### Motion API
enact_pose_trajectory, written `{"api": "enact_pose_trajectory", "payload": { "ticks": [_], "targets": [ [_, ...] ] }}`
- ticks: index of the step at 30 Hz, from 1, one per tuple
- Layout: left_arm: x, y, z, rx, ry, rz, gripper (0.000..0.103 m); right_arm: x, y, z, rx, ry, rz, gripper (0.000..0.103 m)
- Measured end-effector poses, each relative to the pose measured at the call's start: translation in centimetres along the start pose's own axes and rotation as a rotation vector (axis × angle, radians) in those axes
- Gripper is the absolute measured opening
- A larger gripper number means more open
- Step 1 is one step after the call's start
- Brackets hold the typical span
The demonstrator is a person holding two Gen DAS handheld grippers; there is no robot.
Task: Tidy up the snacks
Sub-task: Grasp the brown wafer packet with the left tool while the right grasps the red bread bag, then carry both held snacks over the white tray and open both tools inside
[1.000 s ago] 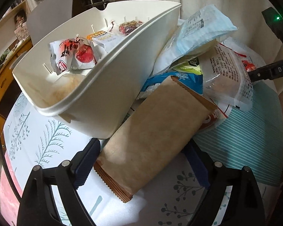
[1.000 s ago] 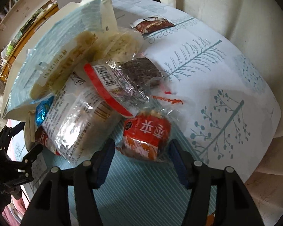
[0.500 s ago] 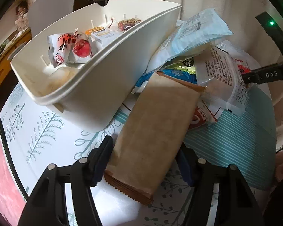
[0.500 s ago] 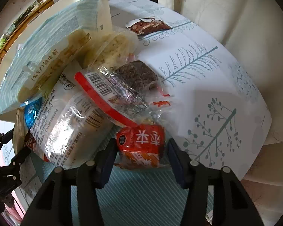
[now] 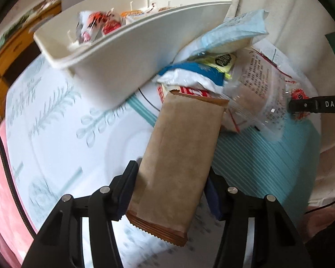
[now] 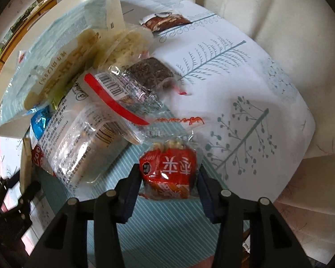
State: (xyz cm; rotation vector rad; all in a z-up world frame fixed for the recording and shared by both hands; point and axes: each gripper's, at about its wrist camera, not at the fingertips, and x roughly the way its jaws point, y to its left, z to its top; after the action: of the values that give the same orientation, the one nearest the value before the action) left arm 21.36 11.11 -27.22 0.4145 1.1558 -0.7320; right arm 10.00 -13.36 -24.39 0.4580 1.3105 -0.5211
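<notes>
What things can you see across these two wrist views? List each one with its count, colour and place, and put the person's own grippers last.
Organizer bin: one, white, far left on the table, several small snack packets inside.
Brown packet: one, kraft brown, between the left gripper's fingers, its far end at the pile.
Red packet: one, red with white characters, between the right gripper's fingers.
Pale blue bag: one, light blue, top of the pile, leaning on the bin.
Clear printed bag: one, transparent, front of the pile.
Dark bar: one, clear-wrapped, right side of the pile.
Brown sachet: one, lying alone beyond the pile.
Tablecloth: one, white with teal trees.
Left gripper: black, closed on the brown packet.
Right gripper: black, closed on the red packet.
</notes>
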Motion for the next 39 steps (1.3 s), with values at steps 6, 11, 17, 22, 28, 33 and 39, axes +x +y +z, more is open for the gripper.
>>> {"api": "enact_pose_trajectory", "payload": {
  "ticks": [6,11,17,22,28,33,39],
  "targets": [
    [-2.7,-1.4,-1.8,-0.036,-0.01,-0.006,0.049,-2.8,-0.7,-0.5,0.001,-0.046,0.029,0.048],
    [-5.2,-1.9,-2.1,-0.061,-0.024,-0.006,0.014,-5.8,1.0,0.0,-0.048,-0.095,0.051,0.048],
    [-6.7,-1.7,-2.7,-0.123,-0.03,-0.039,0.011,-8.7,1.5,0.5,-0.081,-0.148,0.123,0.048],
    [-8.1,-1.4,-2.7,-0.186,-0.051,-0.062,0.011,-9.9,2.2,1.9,-0.119,-0.191,0.165,0.048],
    [-10.7,-1.1,-1.8,-0.221,-0.076,-0.064,0.011,-11.2,3.1,3.0,-0.151,-0.215,0.215,0.048],
    [-13.4,-0.9,0.1,-0.243,-0.129,-0.047,0.011,-12.0,4.2,4.7,-0.195,-0.232,0.252,0.048],
    [-15.8,-0.6,3.3,-0.283,-0.19,-0.01,0.011,-13.0,5.5,7.0,-0.253,-0.255,0.299,0.048]
  ]
}}
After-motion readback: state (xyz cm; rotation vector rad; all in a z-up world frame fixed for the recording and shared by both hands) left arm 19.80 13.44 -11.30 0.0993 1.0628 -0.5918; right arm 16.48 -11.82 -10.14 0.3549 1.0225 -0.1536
